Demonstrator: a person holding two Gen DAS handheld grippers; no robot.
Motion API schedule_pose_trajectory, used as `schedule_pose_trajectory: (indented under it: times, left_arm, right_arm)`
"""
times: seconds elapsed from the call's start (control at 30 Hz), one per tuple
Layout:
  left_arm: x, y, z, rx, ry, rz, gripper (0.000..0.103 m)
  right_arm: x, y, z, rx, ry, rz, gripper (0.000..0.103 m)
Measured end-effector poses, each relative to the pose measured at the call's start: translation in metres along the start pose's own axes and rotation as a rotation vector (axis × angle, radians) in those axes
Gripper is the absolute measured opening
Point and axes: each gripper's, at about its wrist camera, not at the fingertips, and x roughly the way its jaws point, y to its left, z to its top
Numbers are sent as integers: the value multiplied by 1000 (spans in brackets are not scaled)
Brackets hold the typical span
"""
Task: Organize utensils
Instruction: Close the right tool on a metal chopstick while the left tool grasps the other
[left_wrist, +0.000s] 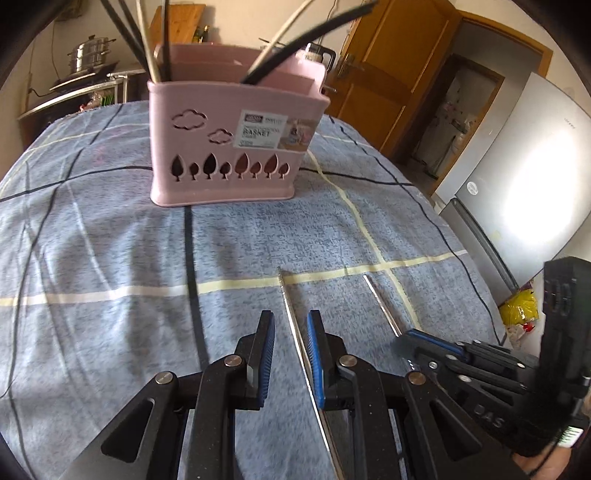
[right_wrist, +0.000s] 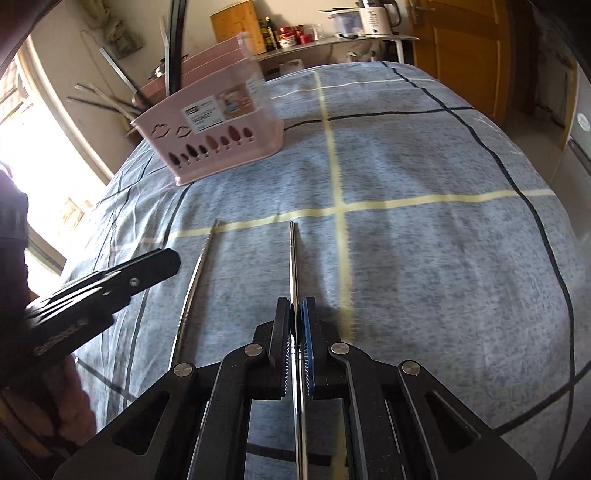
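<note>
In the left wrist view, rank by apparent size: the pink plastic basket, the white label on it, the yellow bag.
1. Pink plastic basket
2. White label
3. Yellow bag, though partly hidden.

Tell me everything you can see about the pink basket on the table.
The pink basket looks like plastic, upright on the blue checked cloth. Its front wall has cloud and tree-shaped cut-outs and a printed label. Inner walls divide it. Dark and pale chopsticks stand in it, leaning outward. Neither tongs touch it.
</note>
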Motion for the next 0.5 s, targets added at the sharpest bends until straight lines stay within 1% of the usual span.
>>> schedule_pose_trajectory:
  times: [0.13, 0.2, 0.23, 0.3, 0.33, 0.5]
  left_arm:
    - [20, -3, 8, -4, 25, 14, 17]
    - [23, -7, 9, 25, 15, 33, 17]
    - [22, -8, 8, 39, 12, 45, 17]
    - [22, -10, 5, 65, 12, 74, 6]
    - [20, -8, 4, 72, 12, 76, 6]
    - [8, 8, -2, 45, 16, 78, 6]
  right_arm:
    - [-1, -7, 5, 11, -2, 34, 8]
    - [-1, -5, 10, -4, -9, 38, 9]
    - [1, -5, 13, -11, -9, 39, 9]
    - [6, -3, 18, -23, -1, 39, 9]
    - [9, -2, 21, -32, 4, 40, 9]
    - [21, 3, 31, -71, 15, 39, 9]
